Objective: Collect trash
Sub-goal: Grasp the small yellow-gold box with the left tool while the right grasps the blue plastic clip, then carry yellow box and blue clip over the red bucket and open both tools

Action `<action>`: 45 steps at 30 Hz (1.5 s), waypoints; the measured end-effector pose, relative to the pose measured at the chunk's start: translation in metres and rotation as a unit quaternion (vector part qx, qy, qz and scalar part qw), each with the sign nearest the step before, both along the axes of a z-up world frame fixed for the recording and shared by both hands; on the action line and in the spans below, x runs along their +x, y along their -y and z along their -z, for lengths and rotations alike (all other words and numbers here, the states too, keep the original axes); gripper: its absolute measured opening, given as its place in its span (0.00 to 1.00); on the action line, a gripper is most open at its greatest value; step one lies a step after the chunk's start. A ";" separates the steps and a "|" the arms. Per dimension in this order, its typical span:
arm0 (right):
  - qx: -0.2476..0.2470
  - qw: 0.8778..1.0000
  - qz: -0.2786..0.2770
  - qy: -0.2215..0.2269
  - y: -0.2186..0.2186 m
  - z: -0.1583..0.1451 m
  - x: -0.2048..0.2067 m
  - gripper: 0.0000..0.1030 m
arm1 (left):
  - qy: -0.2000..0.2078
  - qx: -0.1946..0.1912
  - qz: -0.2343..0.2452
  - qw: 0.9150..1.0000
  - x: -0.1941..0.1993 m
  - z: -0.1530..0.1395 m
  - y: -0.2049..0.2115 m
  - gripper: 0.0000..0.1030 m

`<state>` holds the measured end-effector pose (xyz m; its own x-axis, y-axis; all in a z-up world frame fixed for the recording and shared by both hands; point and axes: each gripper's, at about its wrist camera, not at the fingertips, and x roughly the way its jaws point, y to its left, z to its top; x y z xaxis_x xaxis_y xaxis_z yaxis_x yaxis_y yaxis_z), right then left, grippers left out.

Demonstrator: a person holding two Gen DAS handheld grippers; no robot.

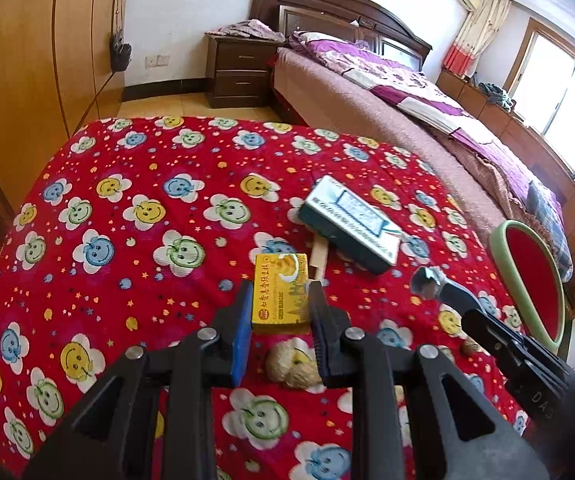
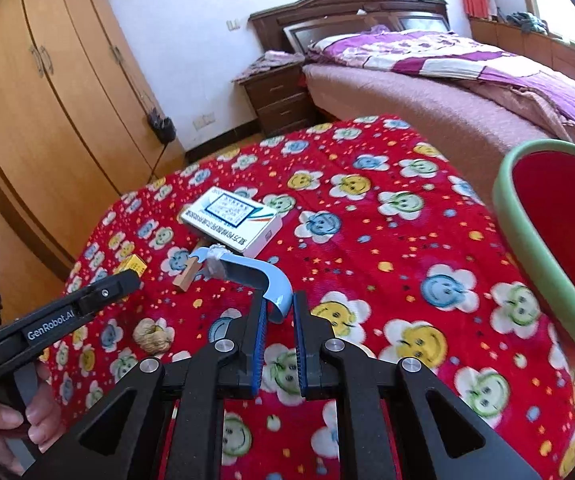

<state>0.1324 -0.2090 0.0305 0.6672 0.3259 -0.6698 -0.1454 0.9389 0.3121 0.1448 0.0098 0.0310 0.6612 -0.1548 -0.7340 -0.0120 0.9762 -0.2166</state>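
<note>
Left gripper (image 1: 277,300) closed around the near end of the yellow box (image 1: 280,294), one pad on each long side, box lying flat on the red smiley cloth (image 1: 127,200). Just beyond the yellow box, a wooden stick (image 1: 319,256), partly tucked under the green-and-white carton (image 1: 349,224) farther out still. Directly below the yellow box, between the gripper arms, a walnut shell (image 1: 293,366) on the cloth.

Right gripper (image 2: 279,310) pinched on the lower end of a curved blue strip (image 2: 255,276), strip arching up and away toward the carton (image 2: 231,220), crumpled foil-like scrap (image 2: 215,260) at its far tip. Seen from that side, yellow box (image 2: 133,264) mostly hidden behind the left gripper's finger (image 2: 103,292). Right of the yellow box, well apart, red bin with green rim (image 2: 559,248), tilted at the cloth's edge.
</note>
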 end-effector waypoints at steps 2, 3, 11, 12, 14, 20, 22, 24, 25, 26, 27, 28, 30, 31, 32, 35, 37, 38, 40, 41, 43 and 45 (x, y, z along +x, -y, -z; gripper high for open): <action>0.005 1.000 0.006 0.005 0.005 -0.004 -0.006 0.12 | 0.005 0.000 0.003 1.000 -0.004 -0.004 0.005 0.25; 0.008 1.000 0.011 0.009 0.010 -0.007 -0.010 0.12 | 0.008 0.000 0.005 1.000 -0.007 -0.007 0.008 0.26; 0.022 0.998 0.049 0.040 0.040 -0.028 -0.036 0.12 | 0.029 0.005 0.024 0.999 -0.023 -0.025 0.030 0.26; 0.024 0.997 0.054 0.045 0.046 -0.031 -0.040 0.12 | 0.032 0.006 0.028 0.999 -0.025 -0.028 0.033 0.25; 0.028 0.996 0.065 0.052 0.055 -0.035 -0.046 0.12 | 0.038 0.009 0.034 0.999 -0.029 -0.033 0.040 0.26; 0.033 0.993 0.091 0.072 0.081 -0.045 -0.062 0.12 | 0.054 0.017 0.059 0.997 -0.038 -0.046 0.070 0.26; 0.035 0.991 0.100 0.077 0.089 -0.047 -0.067 0.12 | 0.058 0.021 0.068 0.996 -0.039 -0.050 0.079 0.26; 0.037 0.990 0.110 0.082 0.099 -0.049 -0.071 0.12 | 0.062 0.025 0.078 0.995 -0.041 -0.053 0.088 0.26; 0.038 0.989 0.114 0.084 0.103 -0.050 -0.072 0.12 | 0.063 0.026 0.083 0.994 -0.042 -0.054 0.093 0.26; 0.040 0.988 0.120 0.085 0.108 -0.050 -0.074 0.12 | 0.065 0.028 0.089 0.994 -0.042 -0.056 0.099 0.26; 0.041 0.988 0.123 0.086 0.112 -0.050 -0.076 0.12 | 0.067 0.030 0.093 0.993 -0.043 -0.057 0.104 0.25; 0.043 0.987 0.128 0.087 0.118 -0.050 -0.077 0.12 | 0.068 0.031 0.097 0.992 -0.043 -0.058 0.108 0.26; 0.045 0.985 0.138 0.089 0.127 -0.049 -0.080 0.12 | 0.072 0.034 0.108 0.991 -0.043 -0.059 0.119 0.26; 0.046 0.985 0.143 0.089 0.132 -0.049 -0.082 0.12 | 0.073 0.036 0.112 0.990 -0.042 -0.059 0.124 0.26; 0.047 0.984 0.148 0.090 0.136 -0.049 -0.083 0.12 | 0.074 0.038 0.119 0.989 -0.042 -0.060 0.131 0.26; 0.049 0.981 0.164 0.090 0.151 -0.047 -0.087 0.12 | 0.072 0.043 0.135 0.987 -0.039 -0.059 0.150 0.26; 0.050 0.979 0.177 0.089 0.161 -0.045 -0.089 0.12 | 0.072 0.046 0.144 0.986 -0.037 -0.057 0.161 0.25; 0.050 0.978 0.183 0.088 0.165 -0.043 -0.090 0.12 | 0.072 0.048 0.150 0.985 -0.036 -0.057 0.167 0.26; 0.052 0.975 0.196 0.085 0.176 -0.040 -0.092 0.12 | 0.071 0.052 0.162 0.983 -0.034 -0.056 0.179 0.26; 0.053 0.975 0.201 0.084 0.181 -0.038 -0.092 0.12 | 0.071 0.054 0.168 0.982 -0.033 -0.055 0.185 0.25; 0.053 0.972 0.215 0.080 0.191 -0.034 -0.093 0.12 | 0.071 0.060 0.181 0.979 -0.030 -0.054 0.199 0.25; 0.051 0.969 0.227 0.076 0.200 -0.030 -0.092 0.12 | 0.071 0.062 0.192 0.977 -0.027 -0.053 0.211 0.25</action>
<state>0.0403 -0.4090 0.0601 0.8461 0.0342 -0.5320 0.2247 0.8820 0.4142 0.1180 -0.2007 0.0839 0.6688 -0.3263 -0.6680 0.3809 0.9220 -0.0690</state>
